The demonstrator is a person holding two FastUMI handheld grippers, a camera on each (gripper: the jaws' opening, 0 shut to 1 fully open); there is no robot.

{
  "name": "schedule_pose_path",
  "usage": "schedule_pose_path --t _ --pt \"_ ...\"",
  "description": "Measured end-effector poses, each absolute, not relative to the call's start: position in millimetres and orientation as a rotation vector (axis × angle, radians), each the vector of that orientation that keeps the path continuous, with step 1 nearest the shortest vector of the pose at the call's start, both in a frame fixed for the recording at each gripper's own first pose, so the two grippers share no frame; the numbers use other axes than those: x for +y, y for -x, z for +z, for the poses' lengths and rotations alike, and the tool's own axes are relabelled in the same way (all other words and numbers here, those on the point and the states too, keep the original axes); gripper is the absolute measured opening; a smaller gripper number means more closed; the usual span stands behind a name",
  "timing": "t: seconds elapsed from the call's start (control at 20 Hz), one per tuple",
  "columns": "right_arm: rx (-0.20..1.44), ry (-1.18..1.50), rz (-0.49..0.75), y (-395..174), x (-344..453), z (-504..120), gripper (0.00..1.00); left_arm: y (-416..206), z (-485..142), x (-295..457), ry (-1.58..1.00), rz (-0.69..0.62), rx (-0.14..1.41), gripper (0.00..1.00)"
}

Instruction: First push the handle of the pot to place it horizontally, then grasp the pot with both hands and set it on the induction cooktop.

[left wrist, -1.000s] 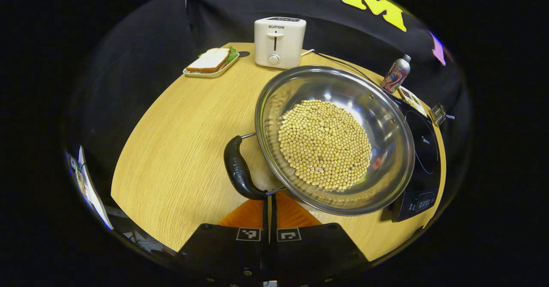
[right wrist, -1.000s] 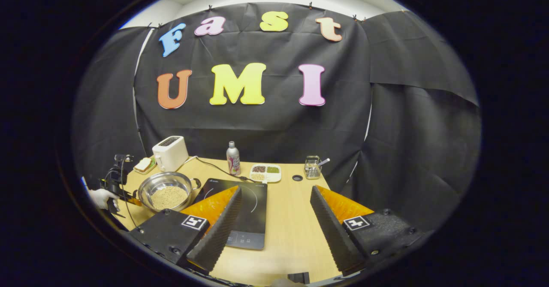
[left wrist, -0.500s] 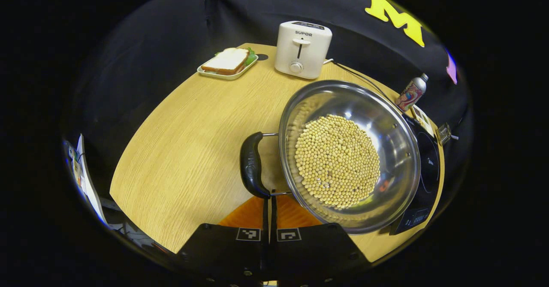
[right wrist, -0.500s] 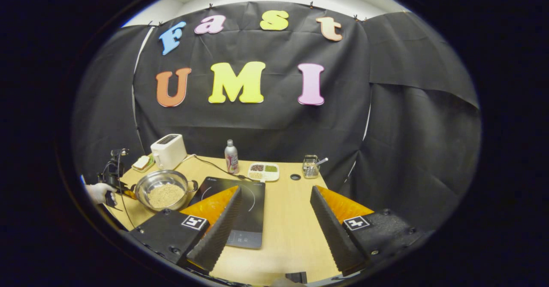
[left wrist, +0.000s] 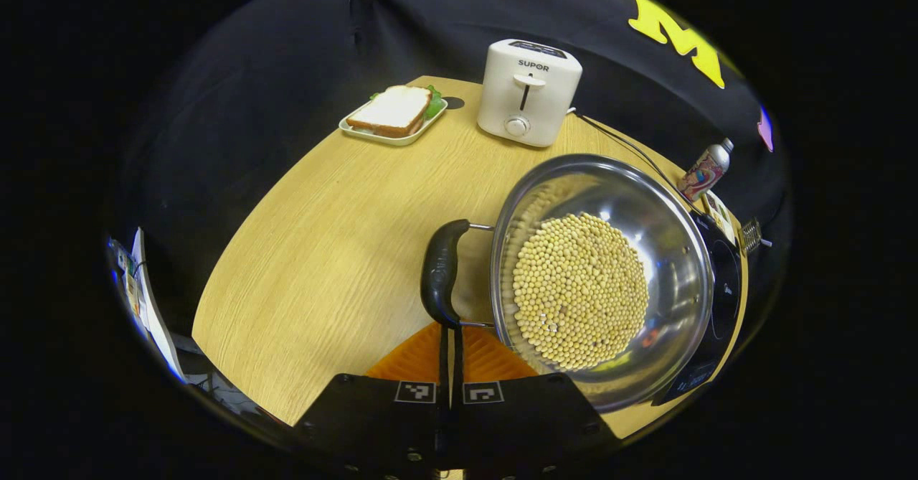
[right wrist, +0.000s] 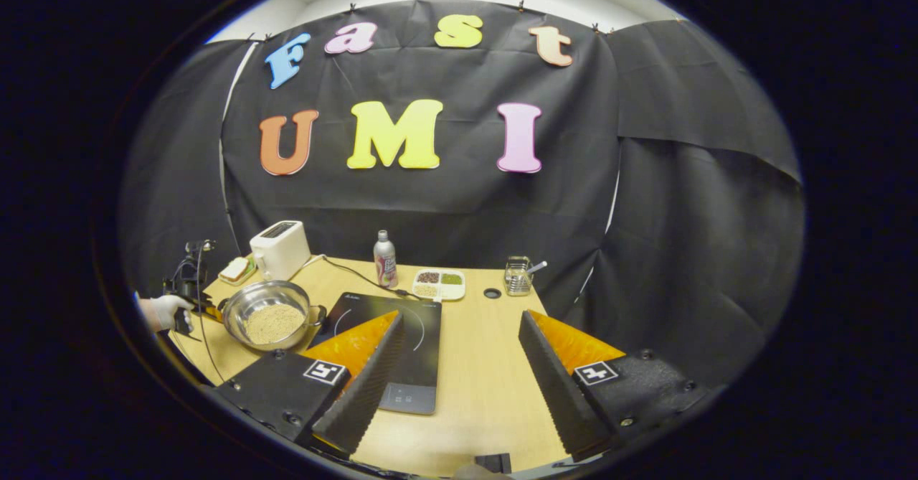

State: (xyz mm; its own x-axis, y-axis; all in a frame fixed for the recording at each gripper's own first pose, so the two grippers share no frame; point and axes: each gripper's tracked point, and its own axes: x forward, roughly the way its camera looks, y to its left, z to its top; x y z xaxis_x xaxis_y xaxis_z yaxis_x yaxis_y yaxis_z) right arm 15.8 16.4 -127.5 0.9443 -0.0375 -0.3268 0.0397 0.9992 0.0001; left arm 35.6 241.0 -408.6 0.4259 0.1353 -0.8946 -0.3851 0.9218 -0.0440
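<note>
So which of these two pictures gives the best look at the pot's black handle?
The left gripper view. There the black handle sits close up beside the pot of beans, just ahead of the shut left gripper. In the right gripper view the pot is small and far off, and its near-side handle is a tiny dark loop.

Light comes from above and is even. The pot [left wrist: 602, 279] shows white glare on its inner wall. The table [left wrist: 323, 250] bends strongly at the edges. Both views are sharp.
</note>
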Motion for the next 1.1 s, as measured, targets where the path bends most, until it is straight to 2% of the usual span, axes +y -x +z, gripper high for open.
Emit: schedule_pose_path --t 0.05,0.1,0.15,0.2,0.25,0.3,0.6,0.65,0.7,0.85,0.9,0.95,1.05,1.1 --pt "0.334 -0.005 -0.042 -16 16 -128 1.0 -39 -408 243 0.254 0.336 1.084 0.0" --pt "0.333 -0.003 -0.045 -17 16 -127 1.0 -40 -408 243 0.252 0.341 1.082 0.1" --pt "0.332 -0.001 -0.048 -17 15 -126 1.0 -43 -407 243 0.253 0.343 1.082 0.0" --pt "0.332 0.001 -0.051 -17 15 -126 1.0 -46 -406 243 0.252 0.345 1.081 0.0" --pt "0.337 0.002 -0.055 -17 15 -128 1.0 -47 -405 246 0.249 0.346 1.082 0.1" --pt "0.339 0.0 -0.058 -17 16 -128 1.0 -48 -408 247 0.244 0.346 1.084 0.0" --pt "0.354 0.005 -0.046 -22 27 -133 1.0 -56 -409 253 0.23 0.34 1.093 0.0" --pt "0.356 0.008 -0.046 -22 28 -135 1.0 -57 -409 254 0.226 0.339 1.096 0.1" --pt "0.356 0.01 -0.043 -23 30 -135 1.0 -58 -408 255 0.223 0.337 1.095 0.0" --pt "0.361 0.016 -0.035 -27 36 -136 1.0 -61 -410 256 0.218 0.333 1.099 0.0" --pt "0.362 0.019 -0.037 -28 38 -137 1.0 -60 -409 257 0.213 0.332 1.102 0.1" --pt "0.362 0.023 -0.039 -30 39 -138 1.0 -61 -409 257 0.207 0.322 1.096 0.0" --pt "0.376 0.028 -0.043 -37 46 -144 1.0 -59 -408 263 0.18 0.322 1.085 0.0" --pt "0.389 0.025 -0.039 -40 51 -148 1.0 -58 -407 266 0.167 0.317 1.083 0.1"
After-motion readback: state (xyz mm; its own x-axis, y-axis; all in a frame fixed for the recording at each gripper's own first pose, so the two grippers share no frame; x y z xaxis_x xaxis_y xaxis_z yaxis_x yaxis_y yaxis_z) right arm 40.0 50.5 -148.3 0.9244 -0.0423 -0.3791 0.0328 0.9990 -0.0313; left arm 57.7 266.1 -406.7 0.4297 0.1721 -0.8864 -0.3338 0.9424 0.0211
